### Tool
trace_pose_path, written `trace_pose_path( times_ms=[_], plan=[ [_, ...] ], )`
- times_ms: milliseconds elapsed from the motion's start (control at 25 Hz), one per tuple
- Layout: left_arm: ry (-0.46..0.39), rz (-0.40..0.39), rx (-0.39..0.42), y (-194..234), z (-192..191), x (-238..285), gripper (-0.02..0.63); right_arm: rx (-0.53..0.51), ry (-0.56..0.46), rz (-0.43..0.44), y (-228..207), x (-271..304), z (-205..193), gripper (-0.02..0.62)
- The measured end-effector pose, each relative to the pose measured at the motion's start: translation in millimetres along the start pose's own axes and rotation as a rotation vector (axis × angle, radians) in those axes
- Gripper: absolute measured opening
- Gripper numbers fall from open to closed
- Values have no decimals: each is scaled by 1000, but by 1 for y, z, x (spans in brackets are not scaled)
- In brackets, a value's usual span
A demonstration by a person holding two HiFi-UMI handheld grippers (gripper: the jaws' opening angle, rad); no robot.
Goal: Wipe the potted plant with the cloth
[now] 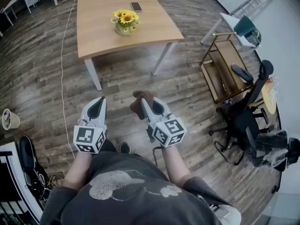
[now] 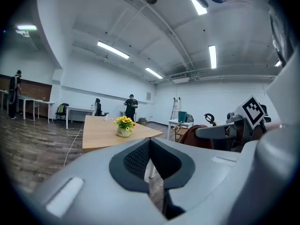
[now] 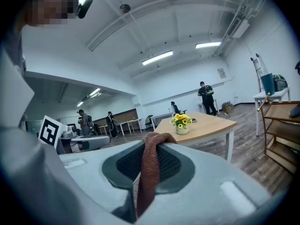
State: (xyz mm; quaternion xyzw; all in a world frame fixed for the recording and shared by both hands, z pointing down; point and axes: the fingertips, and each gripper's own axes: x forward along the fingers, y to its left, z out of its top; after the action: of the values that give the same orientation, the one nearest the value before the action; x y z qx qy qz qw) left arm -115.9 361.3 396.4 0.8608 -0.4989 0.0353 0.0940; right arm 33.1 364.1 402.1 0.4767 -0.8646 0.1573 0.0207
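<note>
the right gripper [image 1: 145,109] is clenched on the cloth [image 3: 150,168], a soft brown rag bunched between its jaws and flopping over the tips. the left gripper [image 1: 99,106] is closed on nothing. the plant [image 1: 124,21] sits well ahead on the table [image 1: 159,32]. it looks light, with fragile petals: steady the pot, not the flowers.

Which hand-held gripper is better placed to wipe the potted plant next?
Right. The right hand-held gripper is shut on the brown cloth; the left hand-held gripper is shut and empty. Both are far from the potted plant on the table.
</note>
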Motion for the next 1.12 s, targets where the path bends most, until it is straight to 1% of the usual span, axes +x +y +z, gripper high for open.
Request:
trace_pose_path(
  times_ms=[80, 200, 320, 560, 800, 1120],
  plan=[
    [-2, 9, -4, 2, 0, 1, 17, -8, -6, -1, -1, -1, 3, 41],
    [-1, 16, -36, 4, -2, 3, 18, -13, -21, -10, -5, -4, 4, 42],
    [13, 1, -57, 2, -6, 6, 18, 17, -18, -25, -12, -7, -1, 43],
    [26, 22, -56, 15, -7, 26, 18, 68, 24, -65, -38, 9, -10, 43],
    [29, 3, -67, 52, -5, 69, 18, 57, 29, -84, -60, 59, 1, 43],
    [28, -45, -61, 107, 16, 155, 18, 42, 39, -102, -100, 145, 35, 43]
  ],
)
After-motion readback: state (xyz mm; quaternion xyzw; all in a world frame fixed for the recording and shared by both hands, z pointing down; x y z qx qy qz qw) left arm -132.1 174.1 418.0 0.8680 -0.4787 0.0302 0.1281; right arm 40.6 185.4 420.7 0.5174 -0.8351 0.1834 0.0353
